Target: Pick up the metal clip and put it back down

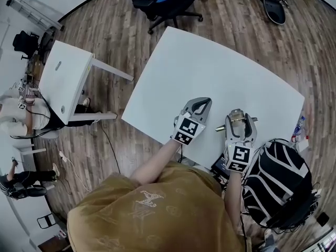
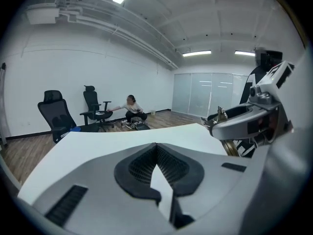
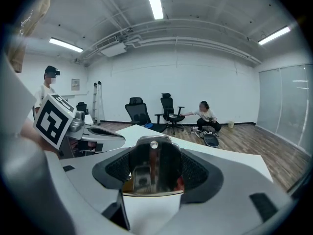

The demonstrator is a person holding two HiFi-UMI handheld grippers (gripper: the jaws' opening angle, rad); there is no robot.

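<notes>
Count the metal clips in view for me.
1. The metal clip is clamped in the right tongs, over the near part of the white table. No other shows on the table; the left tongs hold none.

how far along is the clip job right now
Done: the right gripper is shut on the shiny metal clip. In hand: the clip is held over the white table; whether it has left the surface is unclear. Left: setting it back down and letting go. The left gripper is shut, empty.
</notes>
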